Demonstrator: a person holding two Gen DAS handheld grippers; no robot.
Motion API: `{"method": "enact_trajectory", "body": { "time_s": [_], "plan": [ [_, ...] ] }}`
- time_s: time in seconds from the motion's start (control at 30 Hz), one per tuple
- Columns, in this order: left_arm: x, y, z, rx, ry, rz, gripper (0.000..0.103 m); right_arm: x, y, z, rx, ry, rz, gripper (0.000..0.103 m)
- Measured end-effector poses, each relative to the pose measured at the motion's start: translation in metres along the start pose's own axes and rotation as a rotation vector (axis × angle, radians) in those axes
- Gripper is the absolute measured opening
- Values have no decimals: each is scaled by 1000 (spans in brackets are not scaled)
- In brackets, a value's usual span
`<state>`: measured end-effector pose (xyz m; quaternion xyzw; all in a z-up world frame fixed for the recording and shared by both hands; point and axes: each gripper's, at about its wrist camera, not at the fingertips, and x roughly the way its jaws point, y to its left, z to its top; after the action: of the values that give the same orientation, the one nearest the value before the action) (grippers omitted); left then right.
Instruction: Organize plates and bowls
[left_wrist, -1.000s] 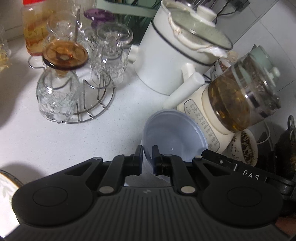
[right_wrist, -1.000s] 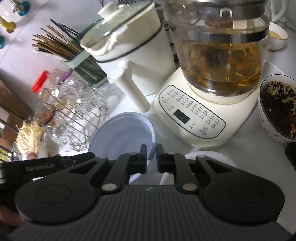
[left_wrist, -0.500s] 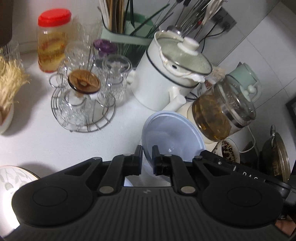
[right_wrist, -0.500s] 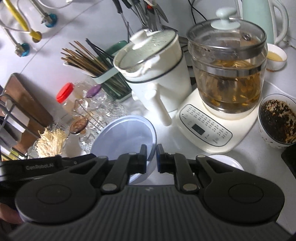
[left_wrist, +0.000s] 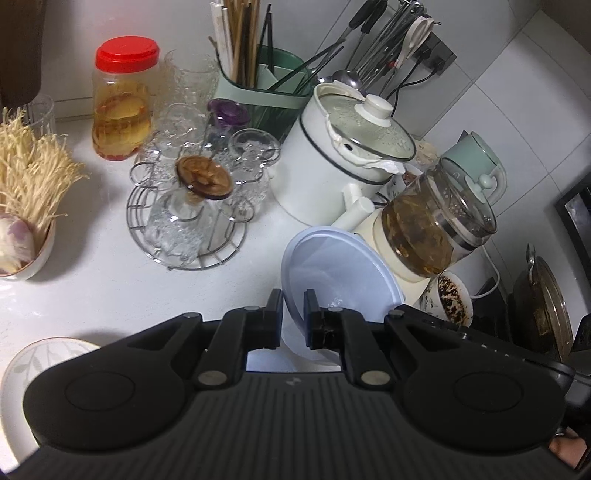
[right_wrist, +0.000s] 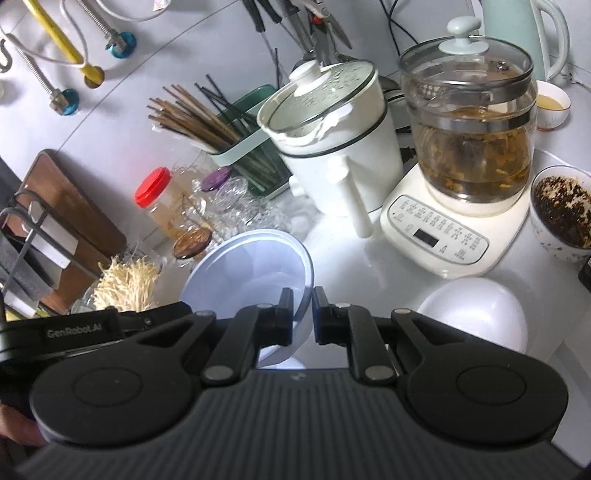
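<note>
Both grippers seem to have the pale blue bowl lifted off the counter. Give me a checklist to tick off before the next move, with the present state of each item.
1. Left gripper clamped on the pale blue bowl rim: ok.
2. Right gripper clamped on the opposite rim: ok.
3. Bowl empty, nothing to spill: ok.
4. Bowl level: not ok, it tilts in both views.
5. Bowl apart from the glass kettle and white pot: cannot tell, they overlap in the left wrist view.
6. Landing spot chosen: cannot tell; a white bowl lies upside down nearby and a leaf-patterned plate sits at the counter's edge.
</note>
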<state>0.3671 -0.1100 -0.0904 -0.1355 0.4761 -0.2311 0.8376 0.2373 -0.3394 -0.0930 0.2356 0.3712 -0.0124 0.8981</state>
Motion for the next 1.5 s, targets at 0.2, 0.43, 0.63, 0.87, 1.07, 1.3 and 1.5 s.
{"method": "enact_trajectory", "body": {
  "time_s": [0.2,0.43,0.63,0.87,1.07,1.3,1.5],
  "plan": [
    [-9,17,-10,6,23,7,12,2,11,-14,4,19,4,13],
    [-5,32,-24,-6,63,13,12,15,9,-36,48,84,-10,13],
    [4,40,-37,-4,113,30,12,25,7,-51,53,132,-36,13],
    [16,48,-45,-13,161,45,13,32,6,-60,31,160,-51,13],
    [24,60,-55,-34,201,60,13,42,5,-71,24,195,-58,13],
    [29,59,-56,-5,197,54,13,51,3,-75,20,196,-70,15],
    [27,58,-56,-2,221,57,37,48,4,-74,13,195,-62,16]
  ]
}}
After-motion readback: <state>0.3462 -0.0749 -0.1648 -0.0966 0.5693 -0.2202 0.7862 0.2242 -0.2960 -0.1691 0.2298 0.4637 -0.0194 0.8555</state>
